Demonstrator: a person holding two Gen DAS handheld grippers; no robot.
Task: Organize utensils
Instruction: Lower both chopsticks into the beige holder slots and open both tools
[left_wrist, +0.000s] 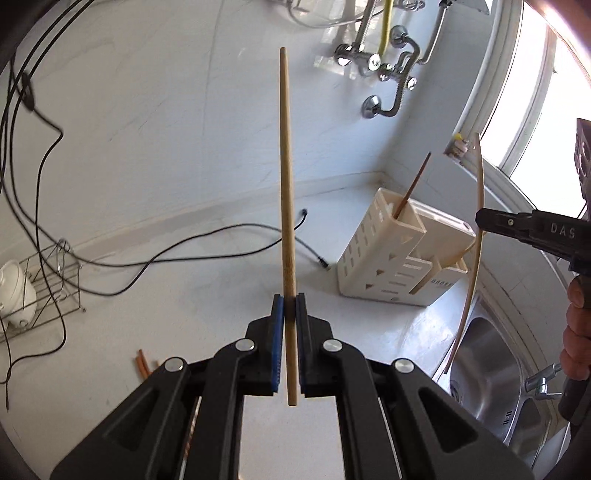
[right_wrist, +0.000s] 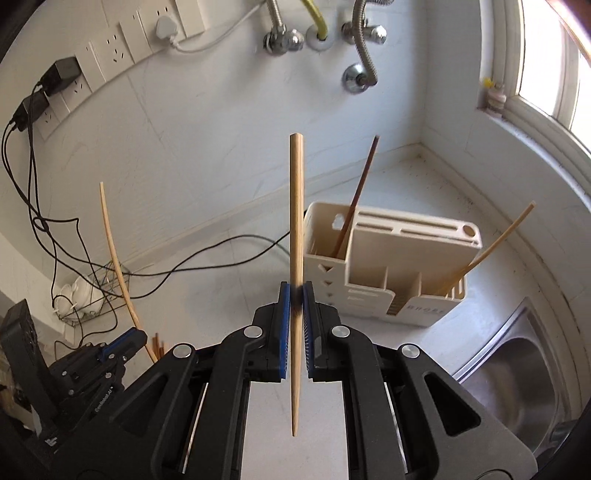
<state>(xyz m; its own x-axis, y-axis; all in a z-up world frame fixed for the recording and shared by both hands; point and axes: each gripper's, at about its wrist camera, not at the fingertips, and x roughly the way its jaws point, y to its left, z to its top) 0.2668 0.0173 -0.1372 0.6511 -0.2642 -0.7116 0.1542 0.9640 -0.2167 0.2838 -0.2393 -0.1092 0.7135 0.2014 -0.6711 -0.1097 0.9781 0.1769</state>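
White desk (left_wrist: 192, 295) runs under both my grippers, with a white wall behind it. Far to the left of my left gripper (left_wrist: 290, 306) a wire rack (left_wrist: 55, 280) holds white bowls (left_wrist: 16, 291), and black cables (left_wrist: 166, 258) trail across the desk. My left gripper is closed tight on a light wooden chopstick (left_wrist: 286, 184), which stands straight up between the blue pads (left_wrist: 277, 332). To the right, past that gripper, sits the cream utensil holder (left_wrist: 376, 266) on the desk. A dark chopstick (left_wrist: 412, 188) leans in its back left slot. My right gripper (right_wrist: 297, 299) is closed on a second light chopstick (right_wrist: 296, 206), also pointing up. From my right gripper, the holder (right_wrist: 413, 258) is just ahead and to the right, and another pale chopstick (right_wrist: 491, 243) leans out of its right end. Farther right, below the holder, is the steel sink (right_wrist: 517, 365), and a bright window (right_wrist: 546, 62) is up above.
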